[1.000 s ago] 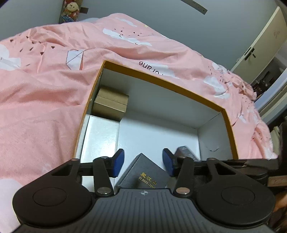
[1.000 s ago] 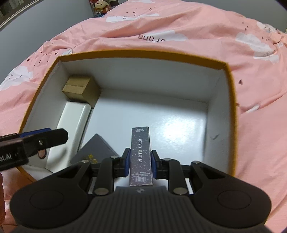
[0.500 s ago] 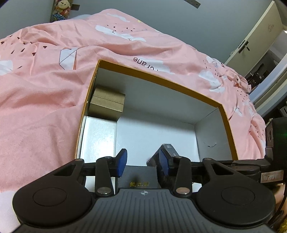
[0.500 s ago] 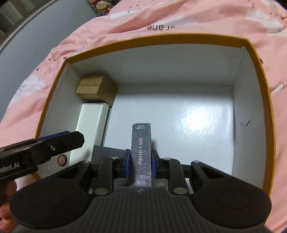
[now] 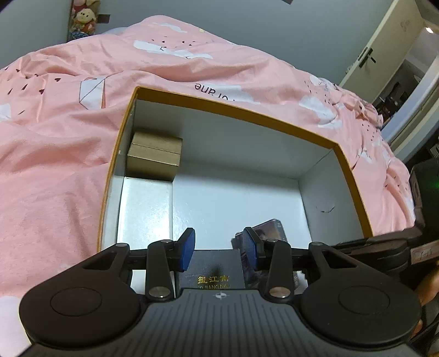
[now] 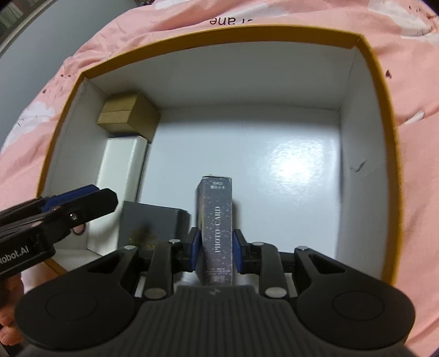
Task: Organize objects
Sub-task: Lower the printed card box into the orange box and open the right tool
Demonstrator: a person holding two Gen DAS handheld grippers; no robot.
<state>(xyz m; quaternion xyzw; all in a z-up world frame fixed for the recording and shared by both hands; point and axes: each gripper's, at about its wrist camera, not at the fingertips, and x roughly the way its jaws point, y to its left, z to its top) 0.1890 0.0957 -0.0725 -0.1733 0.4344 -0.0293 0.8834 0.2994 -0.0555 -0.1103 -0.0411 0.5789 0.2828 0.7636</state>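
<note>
A large open box with an orange rim lies on a pink bed. Inside it, at the left, are a brown cardboard box, a white box and a dark box with gold lettering. My right gripper is shut on a dark "PHOTO CARD" box and holds it low inside the big box, beside the dark box; it also shows in the left wrist view. My left gripper is open and empty above the dark box.
The pink duvet surrounds the big box. The right half of the box floor is bare white. A plush toy sits by the wall at the back left. A door stands at the far right.
The right gripper has moved down and forward into the big box with the photo card box. The left gripper has drawn back slightly; the dark box now lies square under it.
</note>
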